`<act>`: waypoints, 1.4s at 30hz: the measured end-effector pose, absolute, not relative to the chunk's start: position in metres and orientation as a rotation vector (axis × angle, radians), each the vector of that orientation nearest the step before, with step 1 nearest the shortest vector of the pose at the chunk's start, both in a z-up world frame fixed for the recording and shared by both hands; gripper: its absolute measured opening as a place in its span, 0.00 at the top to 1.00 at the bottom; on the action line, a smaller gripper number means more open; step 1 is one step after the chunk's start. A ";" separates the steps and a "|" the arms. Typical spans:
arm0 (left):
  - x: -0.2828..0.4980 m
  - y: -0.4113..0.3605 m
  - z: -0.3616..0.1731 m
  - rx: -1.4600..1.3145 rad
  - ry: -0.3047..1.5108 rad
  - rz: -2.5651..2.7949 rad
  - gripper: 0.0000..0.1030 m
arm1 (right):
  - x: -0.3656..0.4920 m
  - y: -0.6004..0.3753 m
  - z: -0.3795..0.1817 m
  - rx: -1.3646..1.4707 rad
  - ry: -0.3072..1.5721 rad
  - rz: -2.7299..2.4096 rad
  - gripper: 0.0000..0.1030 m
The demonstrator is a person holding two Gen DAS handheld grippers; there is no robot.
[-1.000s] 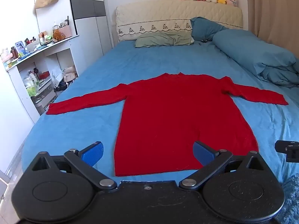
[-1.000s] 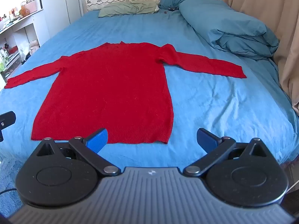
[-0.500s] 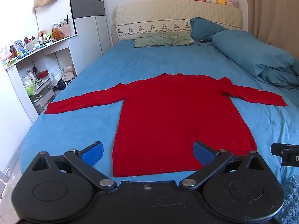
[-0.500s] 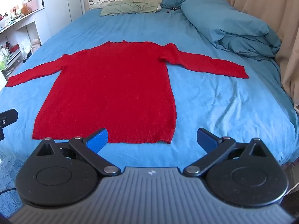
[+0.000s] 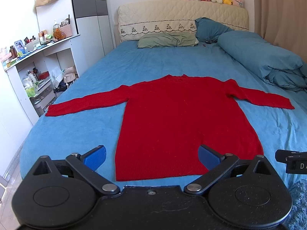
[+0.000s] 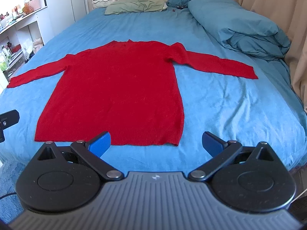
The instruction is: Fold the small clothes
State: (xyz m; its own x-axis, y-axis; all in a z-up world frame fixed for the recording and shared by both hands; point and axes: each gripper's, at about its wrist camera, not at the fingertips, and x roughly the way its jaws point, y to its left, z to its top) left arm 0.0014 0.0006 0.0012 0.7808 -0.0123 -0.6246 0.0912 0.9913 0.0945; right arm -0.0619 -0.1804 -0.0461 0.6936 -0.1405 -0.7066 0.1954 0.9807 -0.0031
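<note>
Both claws have edged closer, left claw [image 5: 151, 158] and right claw [image 6: 156, 142] gaping wide before the ribbed-hemmed red knit sweater [image 5: 180, 118].

On my left gripper [image 5: 151, 157] I see a matte black body, two round black discs at 7 and 5 o'clock, black linkage arms with silver pivot pins, one small centre screw, and blue ribbed finger pads [image 5: 95, 157]. My right gripper [image 6: 156, 142] has the same black discs, links and blue pads, but a grey ribbed housing with a small white mark at 6 o'clock.
</note>
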 end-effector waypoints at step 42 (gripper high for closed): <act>0.002 0.003 0.004 0.109 0.666 -0.053 0.00 | -0.061 -0.175 -0.041 0.065 0.772 -0.195 0.00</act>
